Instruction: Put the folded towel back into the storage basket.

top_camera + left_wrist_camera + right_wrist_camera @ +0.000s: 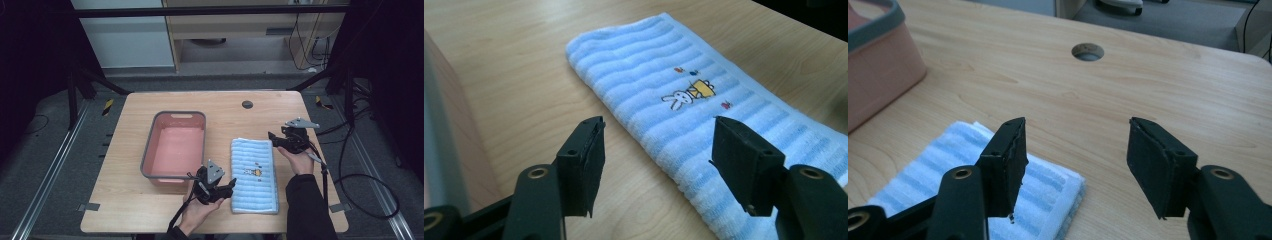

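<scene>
A blue striped towel (254, 175) lies folded flat on the wooden table (150, 210). It has a little bunny picture (688, 94) on it.

The left gripper (220, 192) sits at the near left corner of the towel. Its jaws are wide apart and hold nothing. In the left gripper view, the towel's long edge runs between the two jaws. One jaw is over bare wood and the other is over the towel. I cannot tell if they touch it.

The right gripper (272, 136) is at the far right corner of the towel. Its jaws are wide apart too, with nothing in them. In the right gripper view, the towel corner lies under one jaw, and bare wood lies under the other.

A pink tub (176, 146) stands just beside the left gripper. A round hole (1087, 51) in the table is well past the right gripper's jaws.
</scene>
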### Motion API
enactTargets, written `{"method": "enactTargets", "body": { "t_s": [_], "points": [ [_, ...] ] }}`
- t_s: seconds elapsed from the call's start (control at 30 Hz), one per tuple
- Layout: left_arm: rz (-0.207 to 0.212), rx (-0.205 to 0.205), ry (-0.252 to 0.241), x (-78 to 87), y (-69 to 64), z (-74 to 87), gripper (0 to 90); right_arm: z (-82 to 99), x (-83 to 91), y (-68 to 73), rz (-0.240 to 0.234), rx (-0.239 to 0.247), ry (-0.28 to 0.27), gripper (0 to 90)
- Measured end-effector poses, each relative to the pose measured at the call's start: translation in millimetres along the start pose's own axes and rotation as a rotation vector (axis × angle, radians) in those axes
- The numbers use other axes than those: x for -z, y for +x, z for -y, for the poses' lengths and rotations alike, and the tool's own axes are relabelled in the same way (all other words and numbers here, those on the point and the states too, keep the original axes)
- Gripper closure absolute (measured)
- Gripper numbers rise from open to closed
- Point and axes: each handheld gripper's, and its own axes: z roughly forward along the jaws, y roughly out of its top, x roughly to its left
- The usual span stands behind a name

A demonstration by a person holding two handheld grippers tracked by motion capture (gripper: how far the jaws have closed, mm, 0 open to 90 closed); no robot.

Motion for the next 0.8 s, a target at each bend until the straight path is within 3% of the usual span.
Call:
{"method": "enactTargets", "body": {
  "t_s": [0.27, 0.8],
  "points": [
    [0.009, -0.006, 0.045, -11.2, -5.3, 14.5, 39.3, 11.8, -17.3, 3.8, -0.009, 0.018, 0.055, 43.4],
    [0.038, -0.020, 0.117, -25.8, -16.7, 27.9, 43.1, 32.0, -35.6, 5.3, -0.012, 0.015, 0.141, 46.9]
  ]
}}
